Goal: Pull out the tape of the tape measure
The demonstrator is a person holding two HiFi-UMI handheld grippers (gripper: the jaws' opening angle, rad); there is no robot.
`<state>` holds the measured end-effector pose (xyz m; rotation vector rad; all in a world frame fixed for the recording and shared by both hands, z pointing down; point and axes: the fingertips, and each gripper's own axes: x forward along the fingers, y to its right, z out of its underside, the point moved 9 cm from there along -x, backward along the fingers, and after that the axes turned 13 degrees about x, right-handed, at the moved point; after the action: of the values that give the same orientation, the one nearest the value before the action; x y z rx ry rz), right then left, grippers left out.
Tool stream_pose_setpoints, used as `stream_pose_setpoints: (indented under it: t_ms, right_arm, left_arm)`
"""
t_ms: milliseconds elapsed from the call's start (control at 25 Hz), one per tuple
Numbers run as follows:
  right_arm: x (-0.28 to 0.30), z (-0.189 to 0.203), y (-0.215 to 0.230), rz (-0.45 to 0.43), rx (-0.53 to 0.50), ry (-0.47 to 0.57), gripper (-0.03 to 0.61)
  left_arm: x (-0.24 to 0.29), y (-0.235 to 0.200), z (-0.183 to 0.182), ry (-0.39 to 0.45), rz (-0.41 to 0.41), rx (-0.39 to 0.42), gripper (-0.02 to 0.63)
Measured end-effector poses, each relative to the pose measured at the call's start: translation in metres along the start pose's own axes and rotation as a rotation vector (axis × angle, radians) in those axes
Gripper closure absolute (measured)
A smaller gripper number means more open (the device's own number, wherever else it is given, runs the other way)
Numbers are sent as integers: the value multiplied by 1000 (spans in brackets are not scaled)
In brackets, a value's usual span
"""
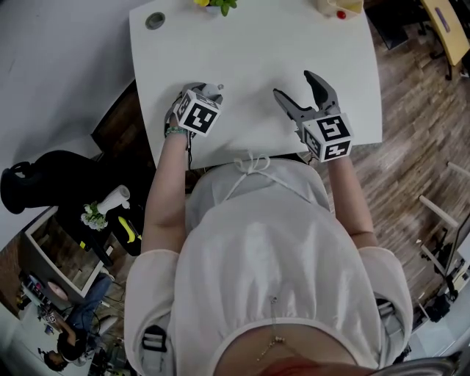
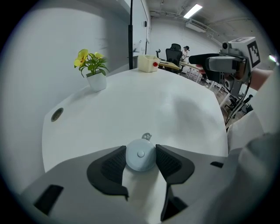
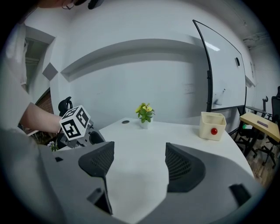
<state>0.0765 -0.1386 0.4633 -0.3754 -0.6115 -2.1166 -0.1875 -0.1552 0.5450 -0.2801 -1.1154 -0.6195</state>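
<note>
A round pale blue tape measure [image 2: 140, 155] lies flat on the white table [image 1: 257, 44] near its front left edge. My left gripper [image 2: 140, 148] is shut on it, one dark ribbed pad against each side of the case. A small metal tab [image 2: 146, 136] sticks out of the case's far side, toward the table's middle. In the head view the left gripper [image 1: 211, 92] is low over the table and hides the case. My right gripper [image 1: 293, 83] hovers open over the front right of the table, with nothing between its pads [image 3: 98, 159].
A small pot of yellow flowers [image 2: 96, 81] stands at the table's far edge, and a cream box with a red button [image 3: 212, 126] sits at the far right corner. A round cable hole [image 1: 155, 20] lies at the far left. Chairs and desks stand beyond the table.
</note>
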Motion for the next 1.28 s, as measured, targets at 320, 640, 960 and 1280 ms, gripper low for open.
stream_pose_setpoints:
  t_ms: [320,640,960,1280]
  right_arm:
    - [-6,1,13,-86,-60,-67,224]
    - [1,-13,17,-265,-181,-223,269]
    - [5,-16,18,-386,-350,-344,339]
    - [15,-9,20,-451,-455,-460,425]
  left_arm:
    - [-9,22,-15,4,-6,1,385]
    - [-45,35,-87,107,40,46,385]
    - [-55,62,-150,114,145,198,385]
    - [-40,73,-170,49,236,293,386]
